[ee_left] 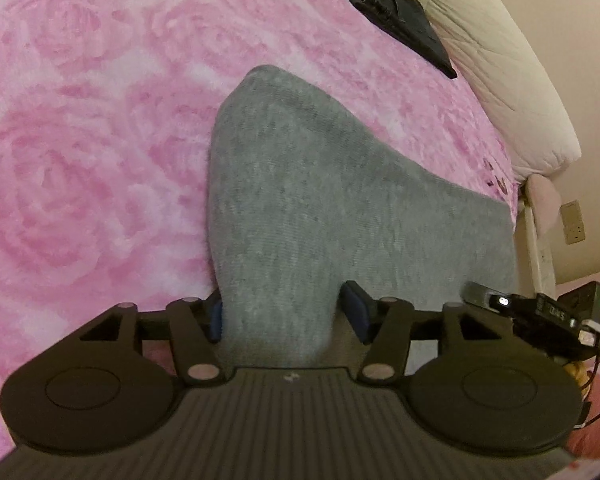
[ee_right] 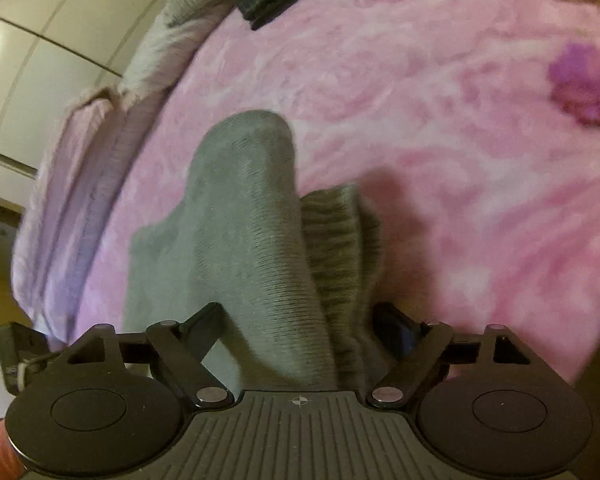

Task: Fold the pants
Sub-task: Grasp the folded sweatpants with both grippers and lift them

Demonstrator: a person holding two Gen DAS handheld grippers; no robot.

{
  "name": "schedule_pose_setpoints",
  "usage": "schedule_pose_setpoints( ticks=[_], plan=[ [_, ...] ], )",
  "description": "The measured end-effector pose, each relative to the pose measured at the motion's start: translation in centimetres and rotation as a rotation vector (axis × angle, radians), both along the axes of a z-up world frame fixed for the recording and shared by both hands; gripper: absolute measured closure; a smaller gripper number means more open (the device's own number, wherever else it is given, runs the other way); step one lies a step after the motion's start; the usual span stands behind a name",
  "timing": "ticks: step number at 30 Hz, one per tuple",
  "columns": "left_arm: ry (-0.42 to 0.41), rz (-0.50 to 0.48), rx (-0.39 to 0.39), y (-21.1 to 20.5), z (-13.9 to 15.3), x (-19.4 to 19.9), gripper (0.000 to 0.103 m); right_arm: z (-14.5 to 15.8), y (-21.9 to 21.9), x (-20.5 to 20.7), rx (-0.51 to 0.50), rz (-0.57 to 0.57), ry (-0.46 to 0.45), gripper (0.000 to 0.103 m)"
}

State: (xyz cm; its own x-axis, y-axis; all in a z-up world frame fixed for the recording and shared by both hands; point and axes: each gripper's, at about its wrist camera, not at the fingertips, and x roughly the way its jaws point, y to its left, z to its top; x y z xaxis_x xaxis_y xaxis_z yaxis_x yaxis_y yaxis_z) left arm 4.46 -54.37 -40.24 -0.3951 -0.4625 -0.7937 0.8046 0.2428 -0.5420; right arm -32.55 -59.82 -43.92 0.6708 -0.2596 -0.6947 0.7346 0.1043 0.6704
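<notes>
Where the gray pants lie on the pink blanket, both grippers have hold of them. Seen from the left wrist, the left gripper has its jaws about half open, with a bunch of gray cloth squeezed between the blue pads. That cloth runs down behind the gripper body, so its near end is hidden. Seen from the right wrist, the right gripper has its jaws quite wide, filled by a thick fold of pants and a ribbed band. Its left pad is hidden behind the cloth. This view is blurry, so the far blanket is hard to make out. A dark cloth lies at the top edge, partly cut off. Beside it is a cream quilt.
</notes>
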Motion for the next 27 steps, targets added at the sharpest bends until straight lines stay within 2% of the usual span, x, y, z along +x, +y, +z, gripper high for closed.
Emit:
schedule_pose_setpoints(
  ticks=[1,3,5,9,13,21,27],
  plan=[
    [-0.014,-0.001,0.003,-0.1,0.4,-0.1,0.058,0.3,-0.1,0.2,0.009,-0.007,-0.001,0.044],
    [-0.022,0.007,0.002,-0.1,1.5,-0.1,0.067,1.7,-0.6,0.6,-0.001,0.023,0.027,0.06],
    [-0.023,0.007,-0.014,-0.1,3.3,-0.4,0.073,3.4,-1.0,0.8,0.004,0.043,0.047,0.064],
    [-0.03,0.025,-0.053,-1.0,7.0,-1.4,0.075,6.9,-2.4,1.6,-0.021,0.063,0.08,0.066],
    [-0.01,0.067,-0.099,-3.2,10.8,-2.2,0.075,10.4,-5.6,0.9,-0.021,0.06,0.065,0.066],
    [0.001,0.116,-0.154,-12.5,15.6,-6.1,0.075,16.3,-15.2,-1.8,-0.073,0.081,0.059,0.065],
    [-0.009,0.195,-0.165,-22.8,16.1,-9.5,0.075,17.4,-27.9,-4.0,-0.073,0.146,0.056,0.065]
  ],
)
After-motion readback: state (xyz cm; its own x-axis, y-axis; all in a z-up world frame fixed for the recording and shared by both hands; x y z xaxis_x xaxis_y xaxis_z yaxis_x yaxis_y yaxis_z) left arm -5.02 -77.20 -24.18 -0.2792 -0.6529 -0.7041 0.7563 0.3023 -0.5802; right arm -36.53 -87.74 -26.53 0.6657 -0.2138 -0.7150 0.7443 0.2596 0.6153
